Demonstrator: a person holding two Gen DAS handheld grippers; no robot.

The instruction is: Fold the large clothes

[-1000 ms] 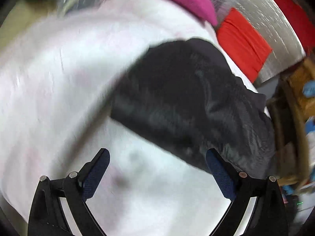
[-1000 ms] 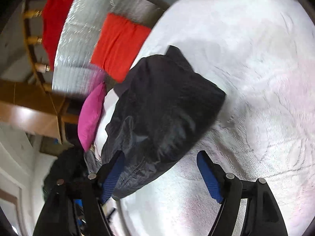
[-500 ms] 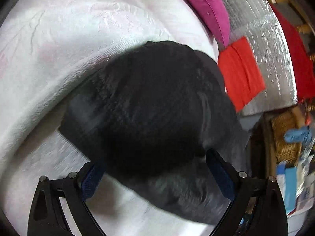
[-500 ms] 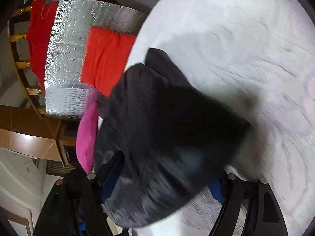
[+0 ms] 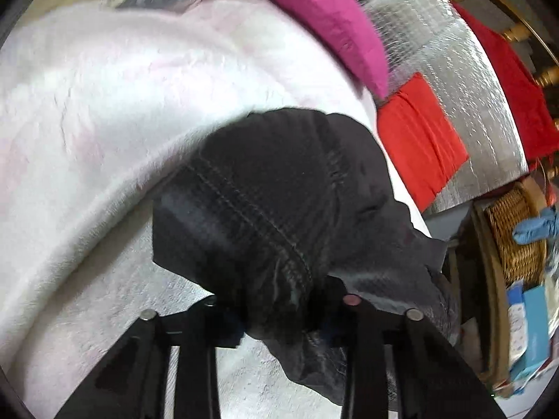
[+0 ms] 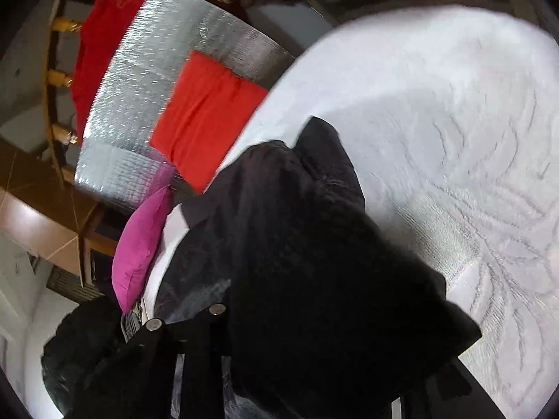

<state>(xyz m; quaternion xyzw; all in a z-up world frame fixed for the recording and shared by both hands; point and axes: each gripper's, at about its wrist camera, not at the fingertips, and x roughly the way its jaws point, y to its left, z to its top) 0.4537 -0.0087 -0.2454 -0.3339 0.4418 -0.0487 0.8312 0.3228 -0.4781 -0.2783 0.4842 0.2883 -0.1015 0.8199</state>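
On the white bed (image 5: pixel 87 160), the black garment (image 5: pixel 265 206) is clamped near its stitched hem by the left gripper (image 5: pixel 279 317), jaws drawn together, probably so that the edge can be lifted. The right gripper (image 6: pixel 314 342) is buried in cloth (image 6: pixel 307 262); its jaws cannot be told.

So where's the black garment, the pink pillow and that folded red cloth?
black garment (image 5: pixel 265 202): left wrist view, on its stitched seam panel.
pink pillow (image 5: pixel 321 17): left wrist view, middle of its top face.
folded red cloth (image 6: pixel 206 118): right wrist view, centre of the fold, lying on the silver sheet.
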